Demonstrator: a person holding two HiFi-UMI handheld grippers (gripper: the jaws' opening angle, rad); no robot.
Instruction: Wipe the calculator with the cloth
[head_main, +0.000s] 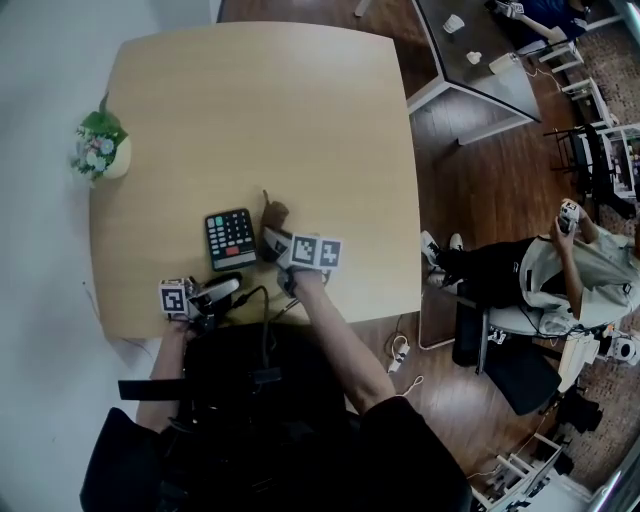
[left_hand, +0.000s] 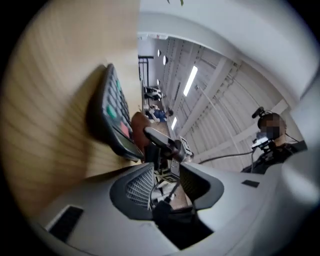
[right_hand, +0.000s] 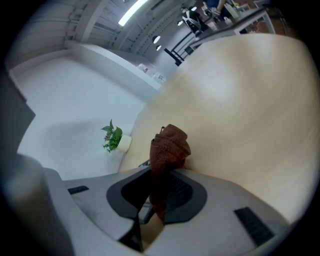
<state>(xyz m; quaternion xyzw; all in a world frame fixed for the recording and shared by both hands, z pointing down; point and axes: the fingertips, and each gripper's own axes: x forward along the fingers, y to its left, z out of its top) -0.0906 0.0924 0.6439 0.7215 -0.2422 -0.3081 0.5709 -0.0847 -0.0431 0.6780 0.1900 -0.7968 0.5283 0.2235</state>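
The right gripper's (right_hand: 161, 181) dark, mesh-textured pads were closed on the brown cloth (right_hand: 170, 146). The soft, knitted-looking fabric was pinched into a narrow strip between them and bunched into a crumpled knob past the tips. Whether that knob touched the tabletop could not be told.

The left gripper's (left_hand: 167, 172) jaws stood apart with nothing between them. Their pads (left_hand: 139, 186) showed a fine ribbed grid set in smooth, pale grey plastic shells.

Just ahead of the left jaws lay the calculator (head_main: 231, 238), a flat, dark rectangular slab with rows of small keys, several green and a few red. It rested near the table's front edge, with the bunched cloth just beside its far right corner.

The table (head_main: 260, 120) had a pale wood-grain top, squarish with rounded corners. At its left edge stood a small plant (head_main: 100, 148) with green leaves and pale blossoms in a round cream pot. Dark plank flooring (head_main: 470, 180) lay beyond the table.
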